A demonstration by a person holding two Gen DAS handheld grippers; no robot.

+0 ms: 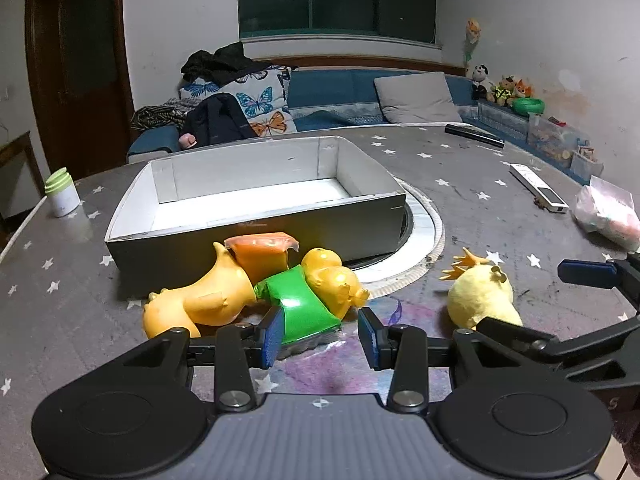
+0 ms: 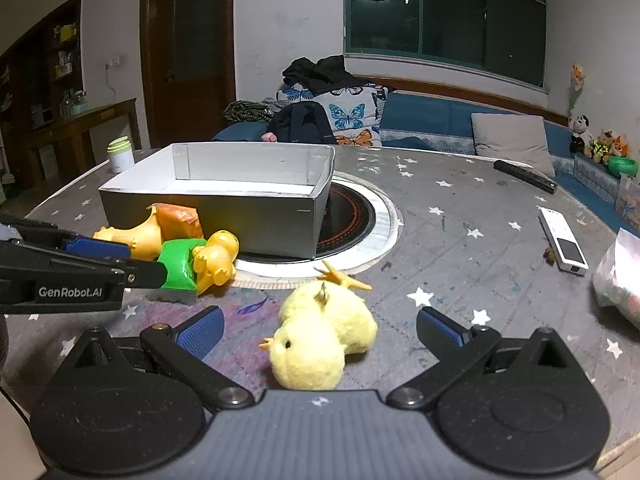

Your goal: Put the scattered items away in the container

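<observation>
An empty white-lined box (image 1: pixel 256 188) sits mid-table; it also shows in the right wrist view (image 2: pixel 248 184). In front of it lie a yellow rubber duck (image 1: pixel 200 300), an orange packet (image 1: pixel 262 254), a green packet (image 1: pixel 300 304) and a second yellow duck (image 1: pixel 334 280). My left gripper (image 1: pixel 320 338) is open, its jaws on either side of the green packet's near end. A fluffy yellow chick (image 2: pixel 320 336) lies on its side between the open jaws of my right gripper (image 2: pixel 320 330). The chick also shows in the left wrist view (image 1: pixel 480 296).
A round hotplate inset (image 2: pixel 352 216) lies under the box's right end. A white remote (image 2: pixel 564 240), a black remote (image 2: pixel 524 176), a plastic bag (image 2: pixel 620 276) and a green-lidded jar (image 1: pixel 62 192) stand around the table. A sofa lies behind.
</observation>
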